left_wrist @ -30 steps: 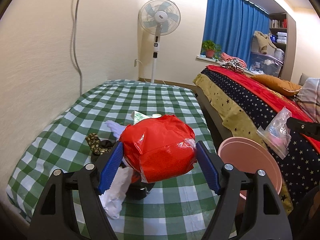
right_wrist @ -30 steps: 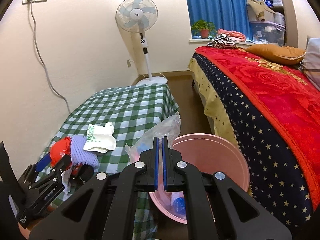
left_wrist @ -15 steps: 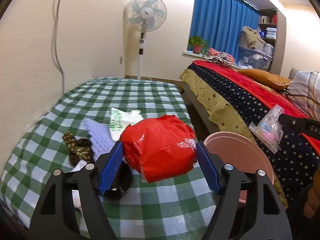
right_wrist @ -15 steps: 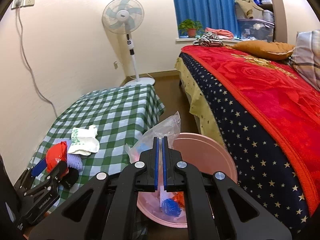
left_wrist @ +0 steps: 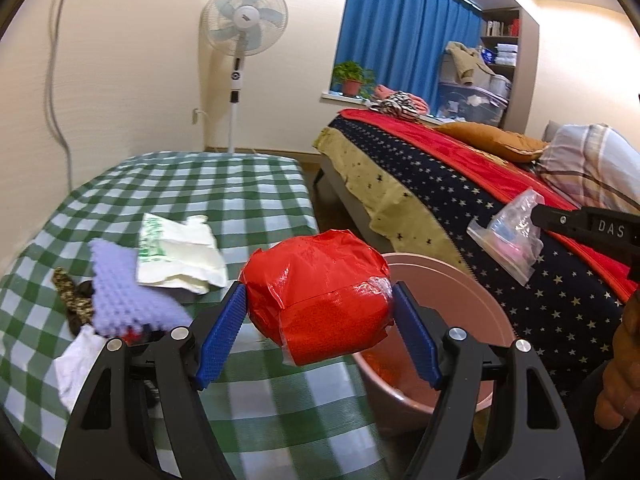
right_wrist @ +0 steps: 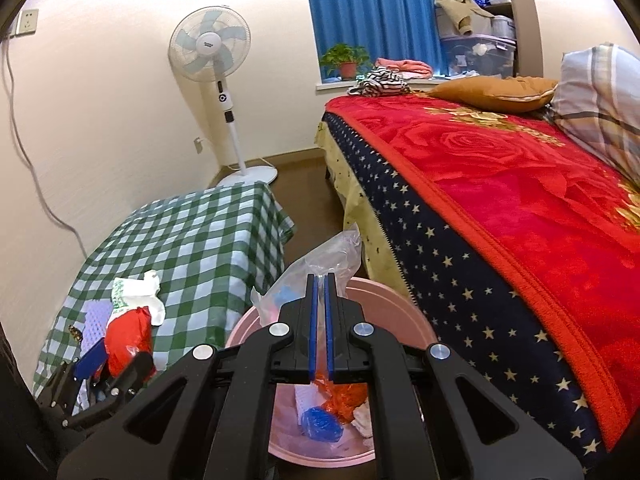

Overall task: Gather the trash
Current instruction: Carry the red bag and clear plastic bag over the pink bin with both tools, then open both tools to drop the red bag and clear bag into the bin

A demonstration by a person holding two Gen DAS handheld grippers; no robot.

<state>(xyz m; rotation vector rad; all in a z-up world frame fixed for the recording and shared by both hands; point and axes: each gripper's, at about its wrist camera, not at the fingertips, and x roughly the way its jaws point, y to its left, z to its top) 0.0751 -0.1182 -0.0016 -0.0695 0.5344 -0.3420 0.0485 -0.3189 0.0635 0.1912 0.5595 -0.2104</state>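
My left gripper (left_wrist: 318, 304) is shut on a crumpled red plastic bag (left_wrist: 320, 296), held at the right edge of the checked table next to the pink bin (left_wrist: 472, 292). From the right wrist view the same red plastic bag (right_wrist: 128, 336) shows at lower left in the left gripper (right_wrist: 112, 356). My right gripper (right_wrist: 320, 280) is shut on a clear plastic bag (right_wrist: 320, 264) that hangs over the pink bin (right_wrist: 396, 304). The bin holds orange, blue and white trash. In the left wrist view the clear plastic bag (left_wrist: 508, 236) dangles from the right gripper's black fingers (left_wrist: 560, 220).
On the green checked table (left_wrist: 224, 192) lie a white-green wrapper (left_wrist: 176, 252), a lilac knitted cloth (left_wrist: 124, 284), a patterned scrunchie (left_wrist: 72, 304) and white paper (left_wrist: 76, 364). A bed (right_wrist: 500, 200) with a red blanket lies right of the bin. A standing fan (left_wrist: 240, 60) stands at the far wall.
The left gripper has carried the red bag rightward from over the table's clutter to the table edge beside the bin. The right gripper with the clear bag has shifted further over the bin.
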